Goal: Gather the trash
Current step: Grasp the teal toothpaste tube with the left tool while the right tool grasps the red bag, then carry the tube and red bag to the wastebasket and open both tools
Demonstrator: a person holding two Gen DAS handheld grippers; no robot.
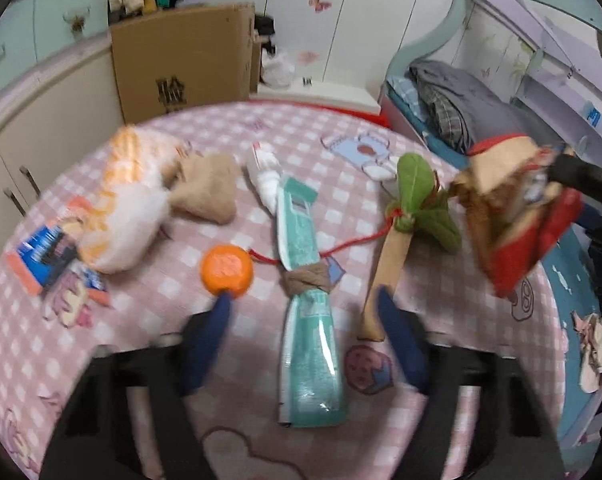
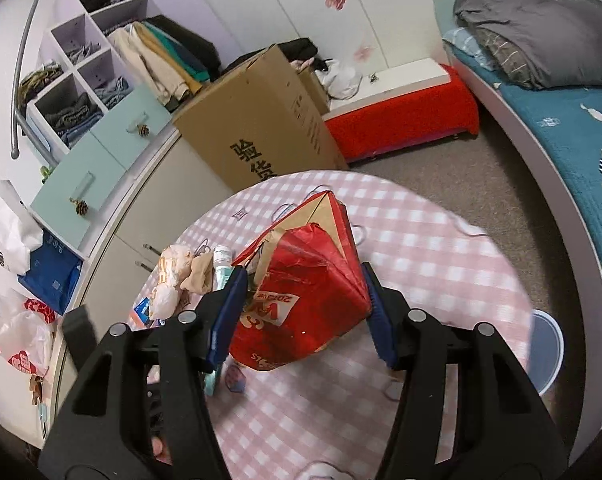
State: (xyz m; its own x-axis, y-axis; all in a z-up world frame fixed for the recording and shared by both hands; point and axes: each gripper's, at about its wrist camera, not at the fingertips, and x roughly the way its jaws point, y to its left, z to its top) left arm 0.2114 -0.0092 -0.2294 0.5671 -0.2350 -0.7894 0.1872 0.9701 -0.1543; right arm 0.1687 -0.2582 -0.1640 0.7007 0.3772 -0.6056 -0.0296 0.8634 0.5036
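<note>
Trash lies across the tabletop (image 1: 381, 128). Right gripper (image 2: 305, 300) grasps a red paper bag (image 2: 309, 300). Left gripper (image 1: 305, 312), released, straddles a green tube (image 1: 309, 328).

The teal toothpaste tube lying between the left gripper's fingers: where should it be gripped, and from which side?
Grip the teal toothpaste tube across its narrow width, just below the brown band wrapped around it, coming from above. It lies flat and lengthwise between the left gripper fingers, which straddle it without touching.
</note>
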